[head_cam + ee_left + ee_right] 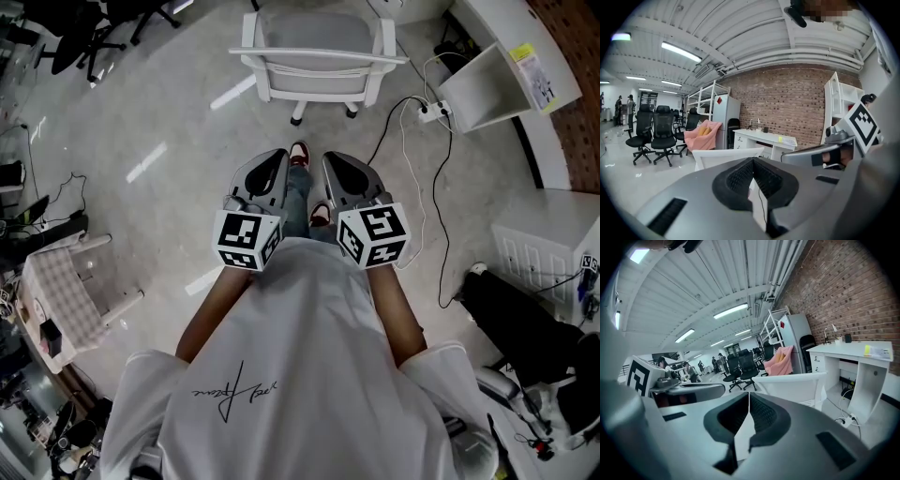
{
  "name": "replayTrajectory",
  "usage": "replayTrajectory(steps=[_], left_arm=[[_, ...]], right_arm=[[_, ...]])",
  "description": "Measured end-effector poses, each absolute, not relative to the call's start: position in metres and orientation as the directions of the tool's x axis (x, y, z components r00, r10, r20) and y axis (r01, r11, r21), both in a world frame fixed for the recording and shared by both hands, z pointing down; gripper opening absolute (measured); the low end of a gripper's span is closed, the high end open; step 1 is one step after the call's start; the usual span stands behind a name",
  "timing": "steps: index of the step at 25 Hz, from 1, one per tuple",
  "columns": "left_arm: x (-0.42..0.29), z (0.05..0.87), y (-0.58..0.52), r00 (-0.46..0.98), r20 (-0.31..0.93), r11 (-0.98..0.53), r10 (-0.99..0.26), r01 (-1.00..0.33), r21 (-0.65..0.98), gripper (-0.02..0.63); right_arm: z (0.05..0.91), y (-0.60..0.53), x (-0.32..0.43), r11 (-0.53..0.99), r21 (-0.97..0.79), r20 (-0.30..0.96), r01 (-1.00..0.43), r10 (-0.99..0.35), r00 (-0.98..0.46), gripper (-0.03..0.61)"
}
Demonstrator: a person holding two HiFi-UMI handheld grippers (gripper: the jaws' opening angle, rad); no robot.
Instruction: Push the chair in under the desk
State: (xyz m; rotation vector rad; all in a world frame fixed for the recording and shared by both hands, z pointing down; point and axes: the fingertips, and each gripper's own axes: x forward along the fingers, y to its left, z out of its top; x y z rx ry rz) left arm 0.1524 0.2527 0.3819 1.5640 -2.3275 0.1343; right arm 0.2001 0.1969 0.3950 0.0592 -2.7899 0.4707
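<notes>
From the head view I see the left gripper (279, 157) and the right gripper (330, 159) side by side in front of the person's chest, both pointing toward the white chair (319, 56). The chair stands out on the floor ahead of them, apart from both, with its back toward me. The white table (483, 89) sits off to the chair's right against the brick wall, and a power strip (433, 112) with cables lies on the floor between them. In the left gripper view, the left gripper (752, 161) has its jaws pressed together on nothing, with the chair (726, 157) beyond and the table (761, 137) behind it. In the right gripper view, the right gripper (748, 397) is likewise closed and empty, with the chair (792, 385) ahead and the table (855, 350) to the right.
</notes>
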Motion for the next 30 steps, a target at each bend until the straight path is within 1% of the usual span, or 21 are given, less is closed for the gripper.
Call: replayTrajectory(steps=[3,9,19,30], left_arm=[[0.142,0.381,0.242,-0.334,0.316,0.388,-0.888,-0.914,0.123,-0.003],[0.115,0.382,0.219,-0.334,0.328,0.385,-0.884,-0.917,0.103,-0.002],[0.047,0.386,0.184,-0.322,0.374,0.370,-0.870,-0.927,0.063,-0.003],[-0.024,0.404,0.160,-0.303,0.464,0.314,-0.833,-0.948,-0.057,-0.003]], right_arm=[[0.395,0.185,0.192,0.945,-0.313,0.310,-0.093,0.009,-0.951,0.028],[0.396,0.166,0.168,0.942,-0.325,0.314,-0.081,0.027,-0.949,0.028],[0.397,0.134,0.100,0.939,-0.339,0.312,-0.052,0.060,-0.948,0.028],[0.416,0.098,0.045,0.945,-0.328,0.375,-0.014,0.117,-0.920,0.028]])
